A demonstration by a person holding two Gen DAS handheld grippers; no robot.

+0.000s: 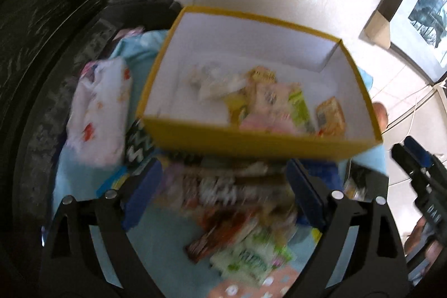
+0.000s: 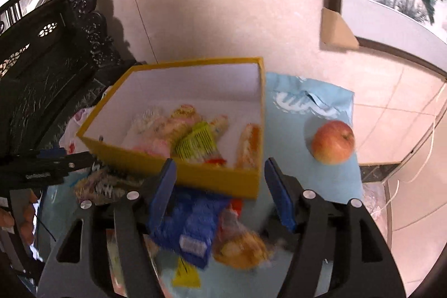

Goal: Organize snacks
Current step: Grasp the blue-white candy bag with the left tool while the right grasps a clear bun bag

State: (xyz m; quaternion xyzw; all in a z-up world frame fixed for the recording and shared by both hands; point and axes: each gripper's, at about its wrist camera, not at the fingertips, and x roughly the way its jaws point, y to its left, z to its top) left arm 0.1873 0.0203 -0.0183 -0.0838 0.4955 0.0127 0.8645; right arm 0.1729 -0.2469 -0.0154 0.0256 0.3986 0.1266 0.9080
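Observation:
A yellow box (image 1: 251, 143) with a white inside stands on the light blue cloth and holds several snack packets (image 1: 268, 99). It also shows in the right wrist view (image 2: 220, 178). My left gripper (image 1: 223, 194) is open and empty above a blurred pile of loose snack packets (image 1: 223, 214) in front of the box. My right gripper (image 2: 220, 192) is open and empty above a blue packet (image 2: 192, 222) and an orange packet (image 2: 240, 250) near the box's front wall.
A red apple (image 2: 332, 141) lies on the blue cloth (image 2: 307, 108) right of the box. A white patterned pack (image 1: 100, 108) lies left of the box. Dark carved furniture (image 2: 42, 69) stands at the left. The tiled floor lies beyond the table.

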